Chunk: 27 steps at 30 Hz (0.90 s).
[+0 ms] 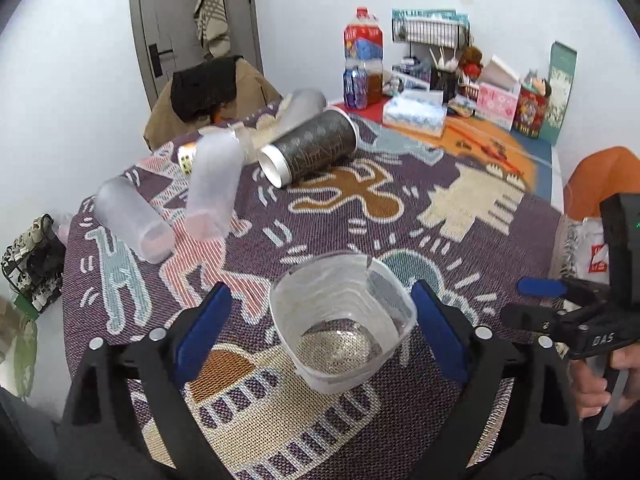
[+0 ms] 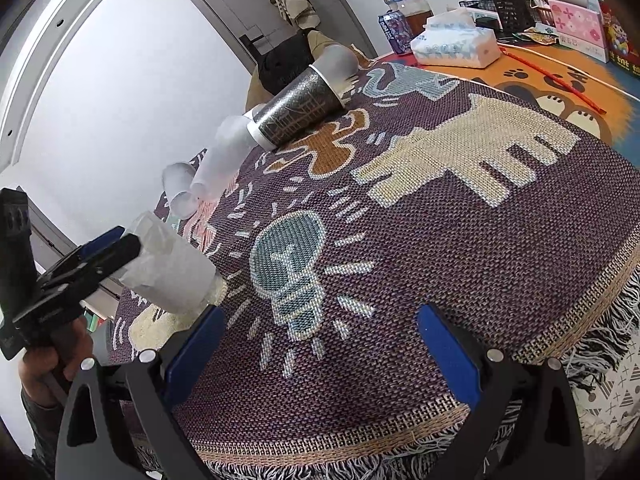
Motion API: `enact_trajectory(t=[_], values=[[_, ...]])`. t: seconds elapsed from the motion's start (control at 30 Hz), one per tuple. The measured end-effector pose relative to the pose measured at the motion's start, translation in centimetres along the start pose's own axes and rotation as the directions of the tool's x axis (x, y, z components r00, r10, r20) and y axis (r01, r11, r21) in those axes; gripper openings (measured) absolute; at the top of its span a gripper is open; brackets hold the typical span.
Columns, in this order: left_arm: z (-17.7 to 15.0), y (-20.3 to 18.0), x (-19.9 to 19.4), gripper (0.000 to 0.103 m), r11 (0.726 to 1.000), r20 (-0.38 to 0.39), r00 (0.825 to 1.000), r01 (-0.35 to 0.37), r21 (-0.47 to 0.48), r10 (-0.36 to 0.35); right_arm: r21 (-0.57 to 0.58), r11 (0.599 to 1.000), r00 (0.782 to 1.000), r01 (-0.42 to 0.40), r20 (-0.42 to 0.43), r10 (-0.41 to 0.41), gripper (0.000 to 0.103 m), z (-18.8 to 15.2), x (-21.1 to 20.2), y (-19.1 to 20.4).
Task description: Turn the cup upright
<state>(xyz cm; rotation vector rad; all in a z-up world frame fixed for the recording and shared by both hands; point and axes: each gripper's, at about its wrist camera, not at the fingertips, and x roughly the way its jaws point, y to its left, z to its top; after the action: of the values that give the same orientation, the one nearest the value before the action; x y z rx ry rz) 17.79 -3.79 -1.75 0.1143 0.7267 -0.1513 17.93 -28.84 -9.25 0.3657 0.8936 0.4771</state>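
A clear plastic cup (image 1: 340,320) stands mouth-up on the woven cloth, between the fingers of my left gripper (image 1: 320,320). The jaws stand wide, apart from the cup's walls. In the right wrist view the same cup (image 2: 172,272) shows at the left with the left gripper (image 2: 108,252) around its rim. My right gripper (image 2: 316,344) is open and empty above the cloth near the table's front edge; it also shows at the right of the left wrist view (image 1: 560,300). A dark patterned cup (image 1: 312,144) and frosted cups (image 1: 212,188) lie on their sides farther back.
The round table (image 2: 520,240) carries a patterned cloth with a fringe. At the back right are a tissue pack (image 1: 416,114), bottles (image 1: 362,60), boxes and a wire rack. A chair with a jacket (image 1: 208,88) stands behind the table. An orange chair (image 1: 600,180) is at the right.
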Motion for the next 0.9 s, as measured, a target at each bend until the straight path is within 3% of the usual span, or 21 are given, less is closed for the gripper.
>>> enact_trajectory(t=[0.13,0.27,0.9], values=[[0.1,0.4,-1.5,0.091,1.0,0.024,1.0,0.017,-0.023,-0.016,-0.019,1.0,1.0,-0.002,0.01,0.002,0.095,-0.1,-0.4,0.7],[-0.2,0.7,-3.0,0.098,0.999,0.067,0.997,0.028,-0.039,-0.025,-0.054,0.999,0.999,0.001,0.033,0.001,0.095,-0.2,-1.3,1.7],[-5.3,2.5,-9.0,0.098,0.987,0.224,0.975,0.03,-0.159,0.006,-0.202,0.977,0.988,0.064,0.154,-0.033,0.096,-2.0,-5.5,7.0]])
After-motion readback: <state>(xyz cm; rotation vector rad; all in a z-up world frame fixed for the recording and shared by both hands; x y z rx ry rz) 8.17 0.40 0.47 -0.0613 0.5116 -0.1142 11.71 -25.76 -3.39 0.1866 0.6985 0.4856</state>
